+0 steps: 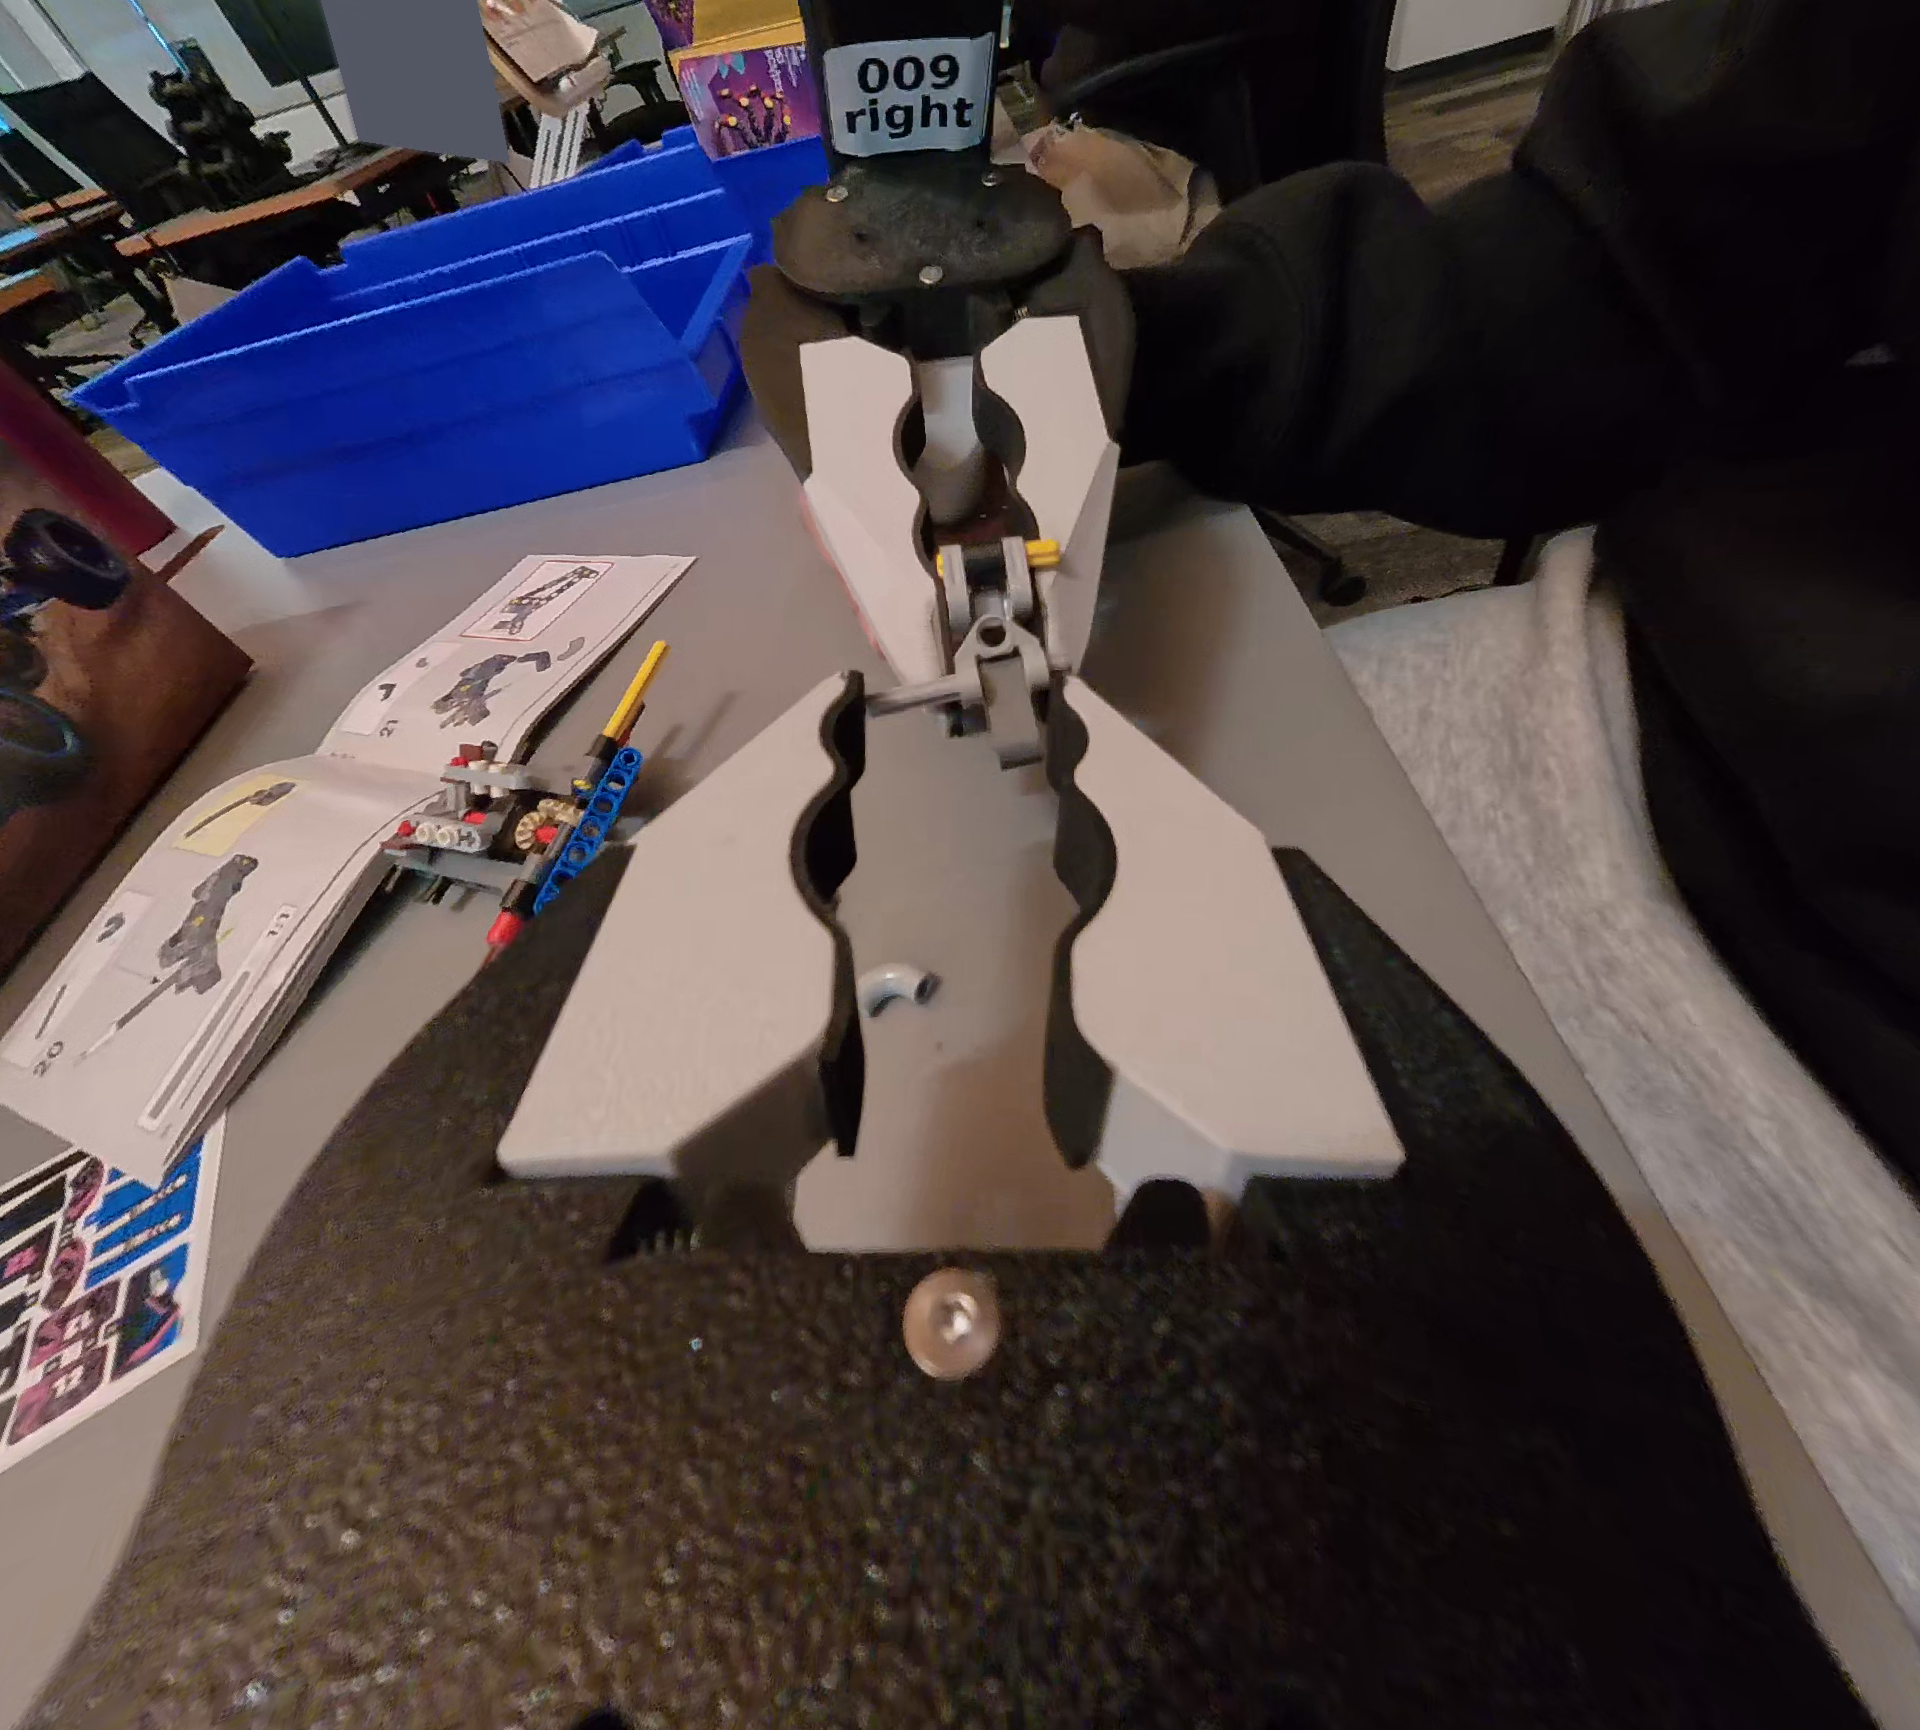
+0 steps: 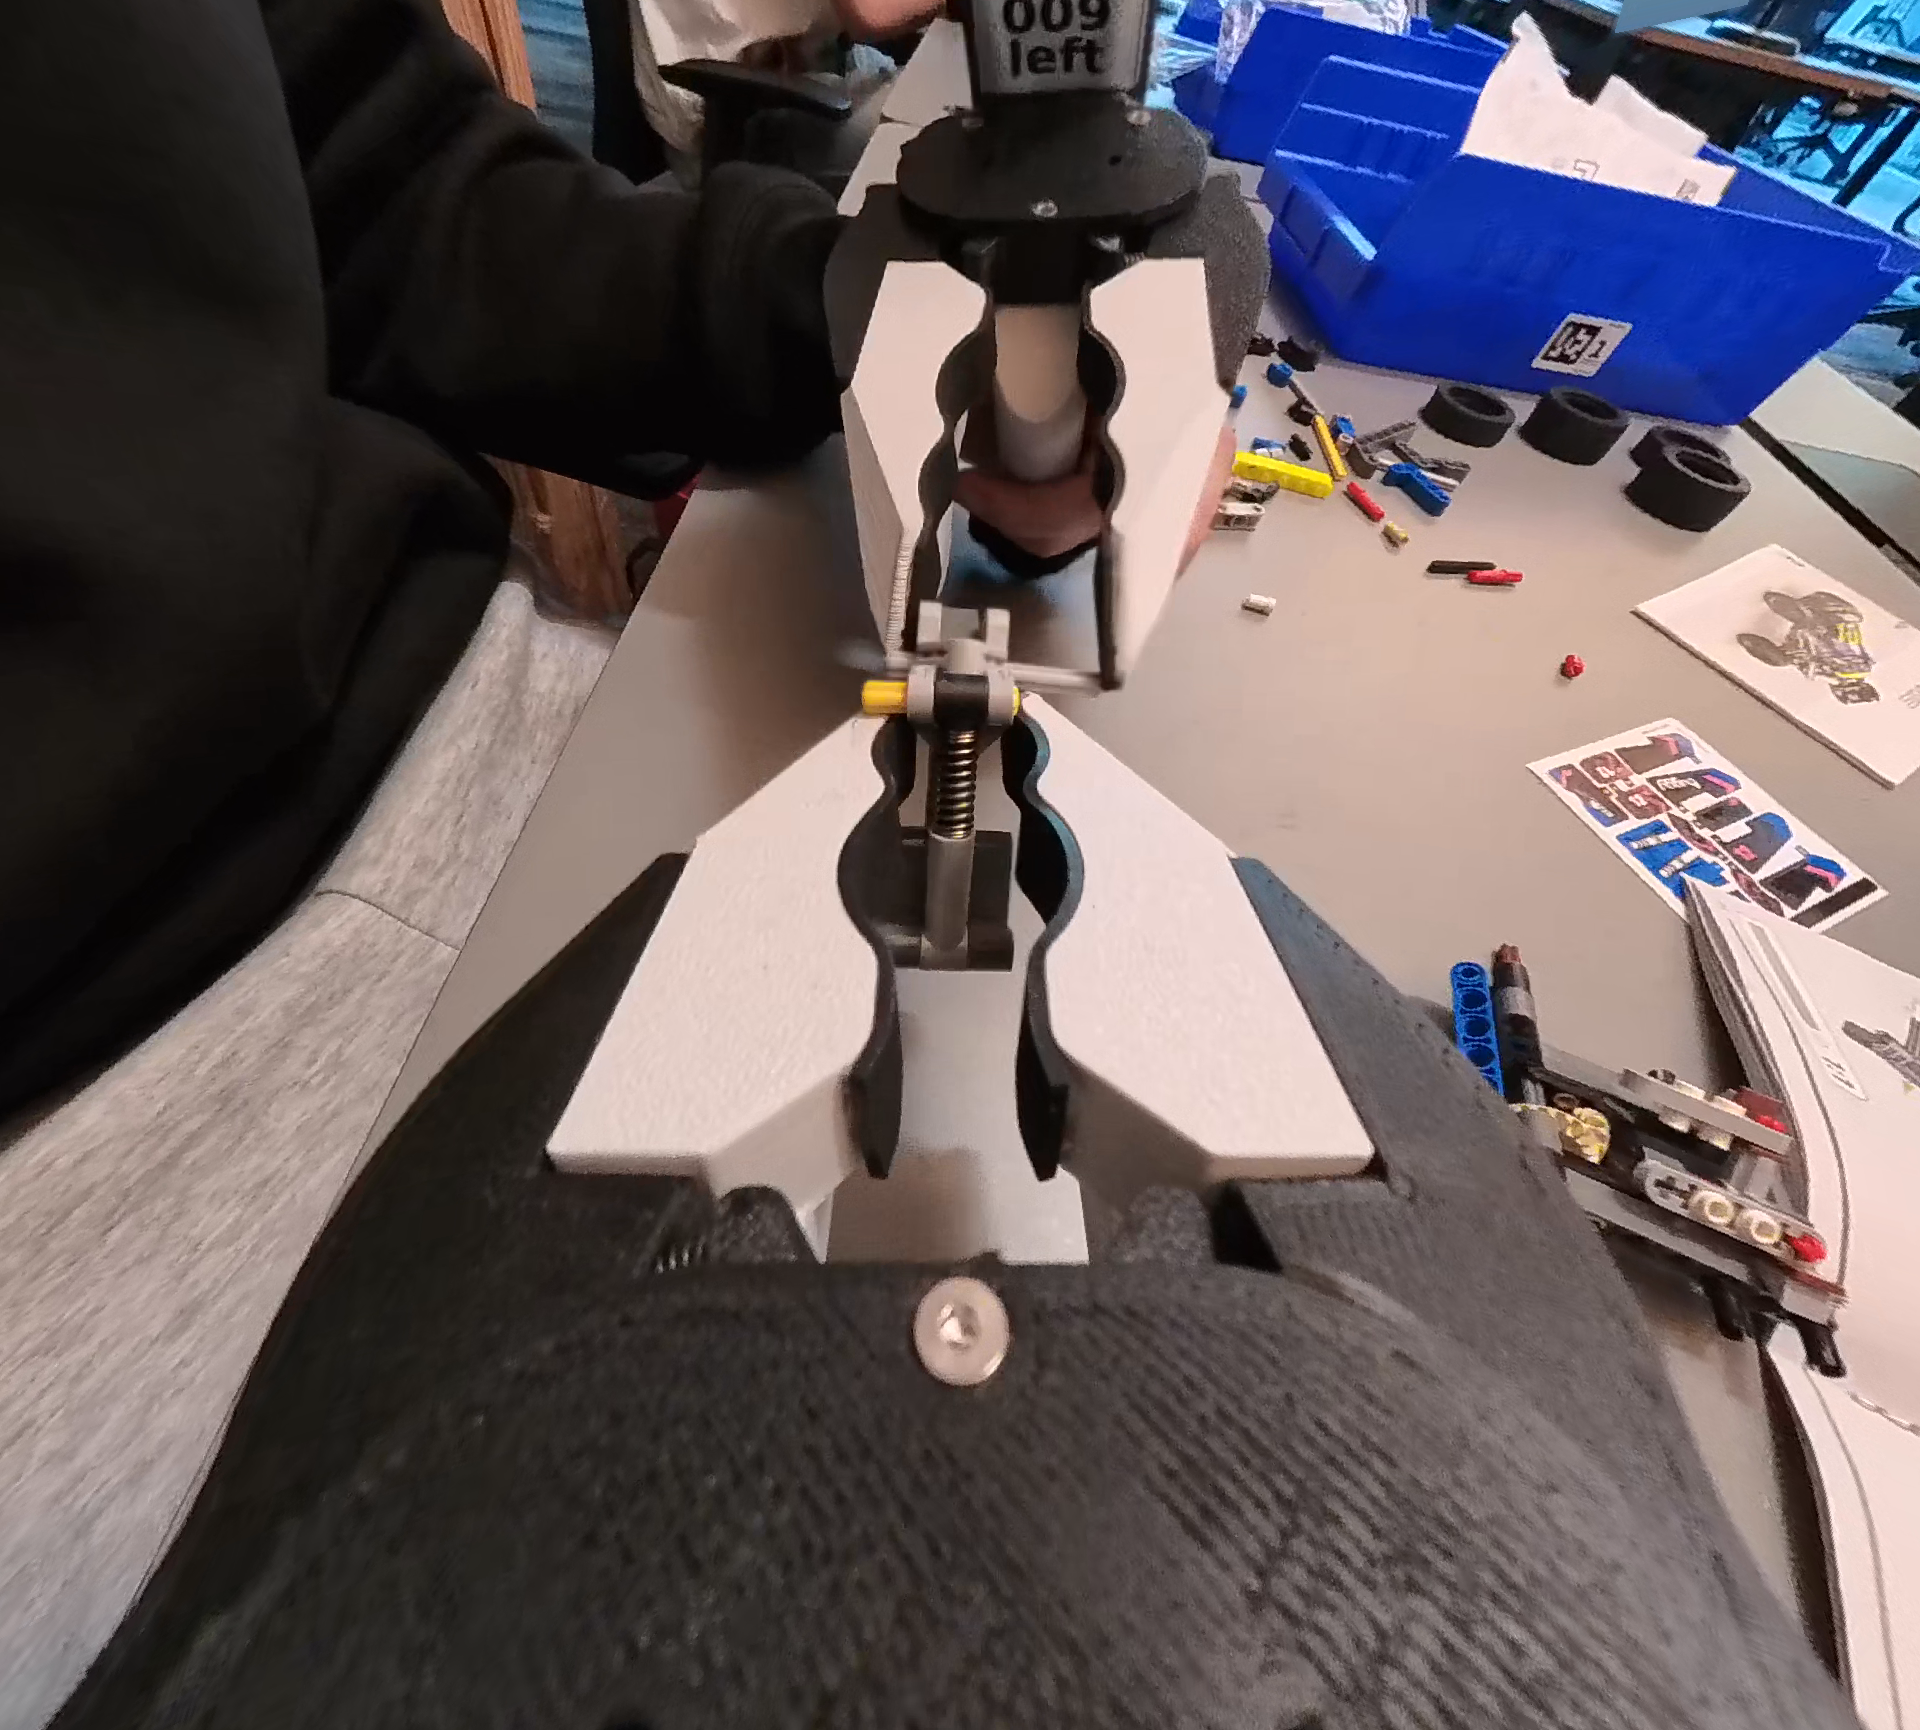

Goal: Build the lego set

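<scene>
Your right gripper (image 2: 951,735) is clamped on a grey shock absorber with a black coil spring (image 2: 954,807), whose long axis runs straight along the fingers toward twelve o'clock in the right wrist view; its head, crossed by a yellow pin (image 2: 883,695), stands just past your fingertips. Your left gripper (image 1: 961,709) faces it nose to nose from twelve o'clock, and its jaws appear closed on a small grey connector piece with a thin axle (image 1: 992,678), though the contact itself is partly hidden. In the left wrist view that connector sits at the tips at twelve o'clock, touching or just short of the absorber's head. The coming move, by my judgement, turns on this one alignment: the two pieces meet end to end on a common axis, with neither gripper the nearer, since both already hold their part at the joint. Keep the axes collinear; a tilt would likely bind the axle. The part-built grey chassis with a blue perforated beam (image 1: 520,823) lies on the grey table (image 1: 727,600) at nine o'clock of the left gripper, resting on the open instruction booklet (image 1: 260,849) and well apart from both grippers.
</scene>
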A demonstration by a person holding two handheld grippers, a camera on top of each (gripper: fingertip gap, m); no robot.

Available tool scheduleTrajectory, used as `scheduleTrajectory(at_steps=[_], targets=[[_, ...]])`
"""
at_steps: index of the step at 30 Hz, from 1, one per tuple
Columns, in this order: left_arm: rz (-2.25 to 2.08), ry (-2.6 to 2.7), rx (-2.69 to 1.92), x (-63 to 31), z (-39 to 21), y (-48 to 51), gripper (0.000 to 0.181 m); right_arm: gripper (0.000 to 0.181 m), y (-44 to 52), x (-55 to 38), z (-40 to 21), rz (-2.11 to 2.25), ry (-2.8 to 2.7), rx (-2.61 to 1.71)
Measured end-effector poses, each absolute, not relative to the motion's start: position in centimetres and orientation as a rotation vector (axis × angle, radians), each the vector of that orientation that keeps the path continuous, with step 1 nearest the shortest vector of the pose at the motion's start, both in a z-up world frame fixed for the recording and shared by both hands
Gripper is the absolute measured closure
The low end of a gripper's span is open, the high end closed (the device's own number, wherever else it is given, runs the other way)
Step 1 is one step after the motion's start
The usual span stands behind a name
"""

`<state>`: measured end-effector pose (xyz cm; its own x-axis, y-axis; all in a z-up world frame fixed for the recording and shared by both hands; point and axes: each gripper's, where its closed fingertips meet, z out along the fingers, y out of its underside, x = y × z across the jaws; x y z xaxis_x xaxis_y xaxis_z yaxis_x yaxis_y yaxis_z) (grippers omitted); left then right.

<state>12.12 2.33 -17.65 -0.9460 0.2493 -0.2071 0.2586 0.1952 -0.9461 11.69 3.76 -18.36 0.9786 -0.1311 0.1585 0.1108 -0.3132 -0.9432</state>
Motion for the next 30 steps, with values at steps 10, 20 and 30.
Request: scheduleTrajectory(at_steps=[10,20,30], targets=[[-1.894,2.554,0.392,12.6,-18.5,2.4,0.145,0.167,3.7,12.2,-18.2,-0.319,0.034,-1.866],[-1.899,2.559,0.428,12.3,-18.5,2.8,0.145,0.167,3.9,12.1,-18.9,-0.331,0.018,-1.910],[-1.877,2.535,0.428,12.6,-18.5,2.8,0.148,0.167,3.9,12.2,-19.1,-0.333,0.023,-1.922]])
